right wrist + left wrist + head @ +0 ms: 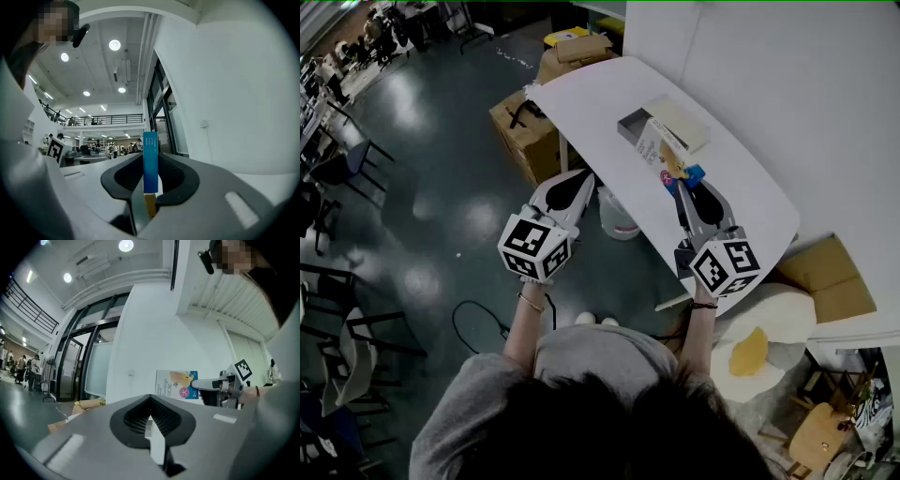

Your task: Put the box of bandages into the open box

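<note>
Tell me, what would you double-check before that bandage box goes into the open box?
1. Grip on the box of bandages: ok. The right gripper is shut on its narrow edge.
2. Open box ready: ok. Its lid is folded back, and it sits on the white table.
3. Room inside the open box: cannot tell. The inside is not visible.
4. Bandage box lined up over the opening: cannot tell. In the head view it overlaps the open box's near side, but its height is unclear.
5. Left gripper out of the way: ok. It is shut, empty and off the table's edge.
</note>
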`<state>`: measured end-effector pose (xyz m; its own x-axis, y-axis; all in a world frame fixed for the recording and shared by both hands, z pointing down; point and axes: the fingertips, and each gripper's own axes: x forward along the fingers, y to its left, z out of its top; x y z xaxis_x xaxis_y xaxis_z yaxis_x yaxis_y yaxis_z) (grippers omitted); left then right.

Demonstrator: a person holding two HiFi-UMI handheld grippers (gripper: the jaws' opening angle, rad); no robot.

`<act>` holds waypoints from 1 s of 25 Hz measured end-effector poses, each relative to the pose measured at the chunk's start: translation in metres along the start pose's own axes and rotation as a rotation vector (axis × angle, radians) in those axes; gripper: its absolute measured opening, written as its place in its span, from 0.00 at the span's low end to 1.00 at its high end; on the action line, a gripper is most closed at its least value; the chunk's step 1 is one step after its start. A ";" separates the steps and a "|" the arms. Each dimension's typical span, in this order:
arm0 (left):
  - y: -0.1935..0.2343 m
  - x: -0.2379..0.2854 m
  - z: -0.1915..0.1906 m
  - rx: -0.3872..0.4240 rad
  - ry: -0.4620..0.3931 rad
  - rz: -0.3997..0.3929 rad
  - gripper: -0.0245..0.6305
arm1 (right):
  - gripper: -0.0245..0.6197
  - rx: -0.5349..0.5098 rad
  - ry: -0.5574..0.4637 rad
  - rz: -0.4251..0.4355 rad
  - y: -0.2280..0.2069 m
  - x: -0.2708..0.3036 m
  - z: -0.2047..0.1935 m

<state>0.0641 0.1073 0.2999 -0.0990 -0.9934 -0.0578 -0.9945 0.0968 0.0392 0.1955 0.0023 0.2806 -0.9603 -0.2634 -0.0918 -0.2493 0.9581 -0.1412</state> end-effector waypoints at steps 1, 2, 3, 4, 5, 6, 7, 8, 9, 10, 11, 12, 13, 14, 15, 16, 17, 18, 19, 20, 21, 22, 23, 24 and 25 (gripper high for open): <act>0.000 -0.001 0.000 0.000 0.000 0.003 0.03 | 0.20 -0.002 0.001 -0.001 0.000 -0.001 0.000; 0.000 -0.001 -0.001 0.000 0.000 0.006 0.03 | 0.20 -0.003 0.001 -0.002 -0.001 -0.001 0.000; 0.000 -0.002 -0.001 -0.001 0.000 0.008 0.03 | 0.20 -0.005 0.001 -0.005 -0.002 -0.003 0.000; 0.000 -0.002 -0.001 -0.002 0.000 0.011 0.03 | 0.20 -0.005 0.001 -0.009 -0.003 -0.004 0.000; 0.001 -0.003 -0.002 -0.003 0.000 0.014 0.03 | 0.20 -0.005 0.000 -0.013 -0.004 -0.005 0.000; 0.002 -0.004 -0.002 -0.004 0.000 0.018 0.03 | 0.20 -0.003 -0.002 -0.016 -0.005 -0.006 0.000; 0.004 -0.005 -0.002 -0.005 0.000 0.024 0.03 | 0.20 0.001 -0.003 -0.016 -0.005 -0.005 -0.001; 0.005 -0.006 -0.002 -0.006 0.000 0.030 0.03 | 0.20 0.003 -0.002 -0.015 -0.006 -0.005 -0.002; 0.006 -0.005 -0.002 -0.007 0.000 0.036 0.03 | 0.20 0.004 -0.001 -0.014 -0.008 -0.005 -0.003; 0.005 -0.004 -0.002 -0.008 -0.001 0.040 0.03 | 0.20 0.004 0.001 -0.015 -0.011 -0.006 -0.003; 0.004 -0.002 -0.002 -0.009 -0.001 0.043 0.03 | 0.20 0.005 0.000 -0.015 -0.014 -0.007 -0.003; 0.005 -0.001 -0.003 -0.009 0.000 0.046 0.03 | 0.20 0.009 -0.001 -0.014 -0.016 -0.007 -0.003; 0.006 -0.001 -0.004 -0.011 0.001 0.050 0.03 | 0.20 0.014 -0.003 -0.013 -0.017 -0.007 -0.004; 0.007 -0.001 -0.006 -0.012 0.003 0.053 0.03 | 0.20 0.020 -0.004 -0.012 -0.017 -0.006 -0.006; 0.008 -0.001 -0.007 -0.015 0.004 0.057 0.03 | 0.20 0.026 -0.004 -0.012 -0.018 -0.006 -0.007; 0.007 -0.001 -0.008 -0.018 0.005 0.062 0.03 | 0.20 0.032 -0.005 -0.011 -0.020 -0.006 -0.008; 0.006 0.000 -0.008 -0.022 0.006 0.067 0.03 | 0.20 0.041 -0.007 -0.007 -0.023 -0.006 -0.008; 0.004 0.001 -0.008 -0.028 0.006 0.071 0.03 | 0.20 0.053 -0.009 0.000 -0.025 -0.006 -0.008; 0.003 0.002 -0.009 -0.033 0.008 0.074 0.03 | 0.20 0.066 -0.013 0.008 -0.025 -0.005 -0.008; 0.002 0.002 -0.011 -0.038 0.012 0.076 0.03 | 0.20 0.077 -0.016 0.015 -0.025 -0.004 -0.009; 0.002 0.002 -0.014 -0.042 0.018 0.078 0.03 | 0.20 0.082 -0.017 0.020 -0.025 -0.002 -0.009; 0.004 0.002 -0.017 -0.046 0.025 0.080 0.03 | 0.20 0.082 -0.016 0.022 -0.024 0.000 -0.010; 0.006 0.002 -0.020 -0.049 0.030 0.082 0.03 | 0.20 0.082 -0.014 0.022 -0.023 0.002 -0.010; 0.008 0.002 -0.021 -0.052 0.033 0.083 0.03 | 0.20 0.083 -0.013 0.023 -0.022 0.004 -0.011; 0.011 0.002 -0.021 -0.053 0.033 0.083 0.03 | 0.20 0.086 -0.013 0.024 -0.022 0.006 -0.012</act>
<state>0.0537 0.1048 0.3214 -0.1790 -0.9836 -0.0197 -0.9797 0.1764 0.0955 0.1933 -0.0189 0.2948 -0.9641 -0.2421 -0.1087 -0.2138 0.9512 -0.2226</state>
